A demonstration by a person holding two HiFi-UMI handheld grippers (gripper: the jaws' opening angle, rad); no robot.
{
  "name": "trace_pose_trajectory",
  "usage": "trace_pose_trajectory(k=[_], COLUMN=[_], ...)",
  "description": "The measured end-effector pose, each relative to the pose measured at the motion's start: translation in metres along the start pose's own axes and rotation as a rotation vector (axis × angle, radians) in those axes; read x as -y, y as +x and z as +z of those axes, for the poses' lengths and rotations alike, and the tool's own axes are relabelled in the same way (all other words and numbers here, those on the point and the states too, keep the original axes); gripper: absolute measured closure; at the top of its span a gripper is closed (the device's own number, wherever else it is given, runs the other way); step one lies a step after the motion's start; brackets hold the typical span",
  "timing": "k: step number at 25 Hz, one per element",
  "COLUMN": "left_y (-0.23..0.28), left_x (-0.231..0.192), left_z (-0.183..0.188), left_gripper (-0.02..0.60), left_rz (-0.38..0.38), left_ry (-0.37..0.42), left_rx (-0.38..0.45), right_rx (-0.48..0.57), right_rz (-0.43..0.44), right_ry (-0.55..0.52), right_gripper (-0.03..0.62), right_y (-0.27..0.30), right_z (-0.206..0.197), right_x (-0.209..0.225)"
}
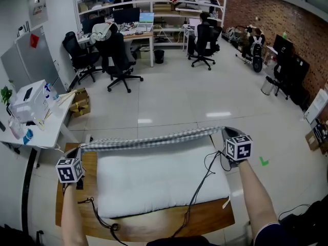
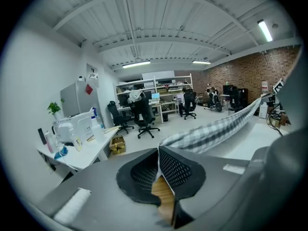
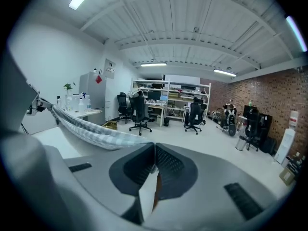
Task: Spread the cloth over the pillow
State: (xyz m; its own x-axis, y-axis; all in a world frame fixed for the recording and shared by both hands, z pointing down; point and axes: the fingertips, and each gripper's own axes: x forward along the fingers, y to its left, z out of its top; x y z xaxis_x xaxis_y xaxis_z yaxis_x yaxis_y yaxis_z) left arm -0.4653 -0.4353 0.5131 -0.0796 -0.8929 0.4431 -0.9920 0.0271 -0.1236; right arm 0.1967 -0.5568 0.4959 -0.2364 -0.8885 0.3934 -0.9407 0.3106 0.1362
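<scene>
A grey-and-white checked cloth (image 1: 154, 139) hangs stretched in a bunched band above the far edge of a white pillow (image 1: 159, 178). My left gripper (image 1: 78, 150) is shut on the cloth's left corner. At the right end, my right gripper (image 1: 225, 132) is shut on the other corner. In the left gripper view the cloth (image 2: 216, 129) runs off to the right from the closed jaws (image 2: 158, 150). The right gripper view shows the cloth (image 3: 86, 126) leading left from its closed jaws (image 3: 155, 154). The pillow lies on a wooden table (image 1: 205, 219).
Black cables (image 1: 197, 188) trail across the pillow and table front. A white side table (image 1: 48, 124) with a box and bottles stands to the left, with a cardboard box (image 1: 79, 101) beside it. Office chairs (image 1: 120, 60), desks and shelves fill the far room; open floor lies beyond the table.
</scene>
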Motion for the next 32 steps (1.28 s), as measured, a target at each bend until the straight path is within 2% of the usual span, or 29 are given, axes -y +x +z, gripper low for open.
trace_pose_trajectory(k=[5, 12, 19, 24, 32], left_y=[-0.021, -0.051, -0.089, -0.118, -0.15], left_x=[0.009, 0.014, 0.024, 0.028, 0.038], left_z=[-0.019, -0.039, -0.046, -0.064, -0.104], left_gripper=[0.569, 0.569, 0.569, 0.569, 0.569], left_rz=[-0.018, -0.038, 0.001, 0.028, 0.031], left_ry=[-0.025, -0.071, -0.097, -0.104, -0.124], left_rx=[-0.005, 0.022, 0.049, 0.034, -0.008], right_rx=[-0.019, 0.006, 0.037, 0.042, 0.009], right_rz=[0.006, -0.009, 0.016, 0.041, 0.058], right_ry=[0.021, 0.052, 0.072, 0.07, 0.075], right_gripper=[0.57, 0.571, 0.571, 0.569, 0.569], right_y=[-0.024, -0.061, -0.1, -0.126, -0.162], right_z=[-0.022, -0.037, -0.055, -0.066, -0.104], right_x=[-0.002, -0.007, -0.005, -0.009, -0.016])
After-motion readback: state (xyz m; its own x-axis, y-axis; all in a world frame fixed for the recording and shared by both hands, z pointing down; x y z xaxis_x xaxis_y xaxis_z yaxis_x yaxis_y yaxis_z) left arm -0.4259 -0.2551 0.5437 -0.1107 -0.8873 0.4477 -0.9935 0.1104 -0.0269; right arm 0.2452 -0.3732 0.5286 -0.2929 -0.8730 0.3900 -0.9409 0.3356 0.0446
